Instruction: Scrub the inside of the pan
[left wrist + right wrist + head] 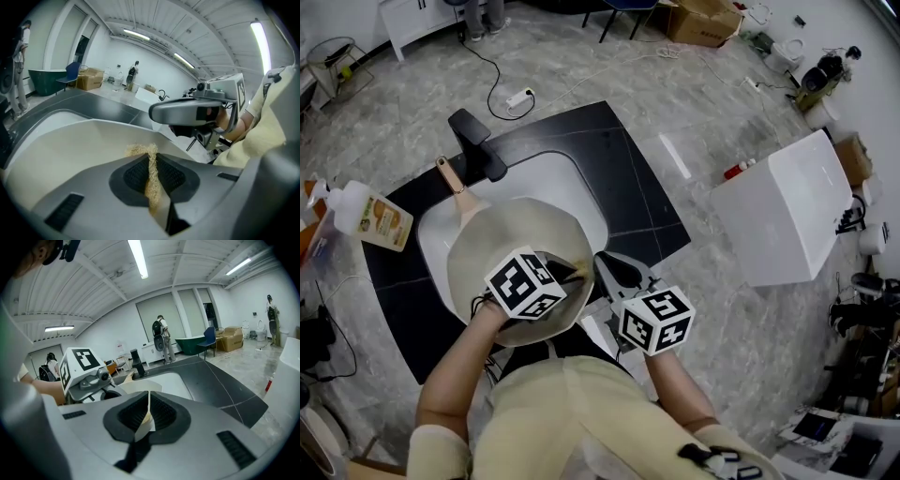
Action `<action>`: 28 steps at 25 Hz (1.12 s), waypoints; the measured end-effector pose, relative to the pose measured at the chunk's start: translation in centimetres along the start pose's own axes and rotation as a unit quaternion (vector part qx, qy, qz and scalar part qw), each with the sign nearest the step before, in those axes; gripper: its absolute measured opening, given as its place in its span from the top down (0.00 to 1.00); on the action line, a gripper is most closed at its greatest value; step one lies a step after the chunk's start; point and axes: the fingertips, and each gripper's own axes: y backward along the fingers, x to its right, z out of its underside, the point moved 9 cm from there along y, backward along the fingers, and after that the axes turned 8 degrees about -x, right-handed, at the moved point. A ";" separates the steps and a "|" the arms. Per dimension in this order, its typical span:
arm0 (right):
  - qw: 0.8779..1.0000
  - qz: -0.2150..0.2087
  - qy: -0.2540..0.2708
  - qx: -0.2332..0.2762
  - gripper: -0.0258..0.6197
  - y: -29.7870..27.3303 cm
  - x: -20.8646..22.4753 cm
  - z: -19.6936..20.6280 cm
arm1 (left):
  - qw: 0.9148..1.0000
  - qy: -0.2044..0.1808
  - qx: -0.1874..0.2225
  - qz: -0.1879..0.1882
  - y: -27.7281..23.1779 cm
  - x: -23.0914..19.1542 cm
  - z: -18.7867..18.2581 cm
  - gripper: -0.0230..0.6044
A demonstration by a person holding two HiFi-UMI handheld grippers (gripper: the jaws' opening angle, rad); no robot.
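A cream pan (511, 246) with a wooden handle (456, 190) is held over the white sink (577, 192). My left gripper (570, 276) is inside the pan near its right wall, shut on a tan fibrous scrubber (150, 169) that pokes out past the jaws against the pan's inner wall (61, 150). My right gripper (604, 264) sits at the pan's near right edge. In the right gripper view, this right gripper (146, 411) is shut on the thin cream pan rim (145, 420). Both cubes hide the fingertips in the head view.
A black faucet (476, 142) stands behind the sink on the black counter (637, 192). A soap bottle (372, 216) lies at the left. A white box (787, 214) stands on the floor at the right. Cables and clutter lie around, and people stand far off.
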 end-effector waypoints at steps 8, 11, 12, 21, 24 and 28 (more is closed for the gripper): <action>1.000 -0.012 0.013 0.004 0.93 -0.1 -0.7 -0.3 | 0.996 -0.057 -0.065 0.027 0.7 2.8 1.4 0.91; 1.000 -0.016 0.025 0.003 0.93 -0.3 -1.2 -0.5 | 0.993 -0.067 -0.085 0.046 1.2 3.3 2.2 0.91; 0.999 -0.017 0.031 0.002 0.93 -0.4 -1.4 -0.7 | 0.992 -0.070 -0.092 0.054 1.4 3.5 2.5 0.91; 0.995 -0.037 0.096 -0.007 0.93 -1.5 -3.6 -1.6 | 0.971 -0.105 -0.183 0.117 2.9 4.6 4.3 0.91; 0.992 -0.049 0.113 -0.012 0.93 -2.0 -4.2 -1.9 | 0.965 -0.100 -0.203 0.129 3.3 4.5 4.8 0.91; 0.990 -0.060 0.124 -0.013 0.93 -2.5 -4.8 -2.4 | 0.957 -0.089 -0.238 0.143 3.9 4.3 5.6 0.91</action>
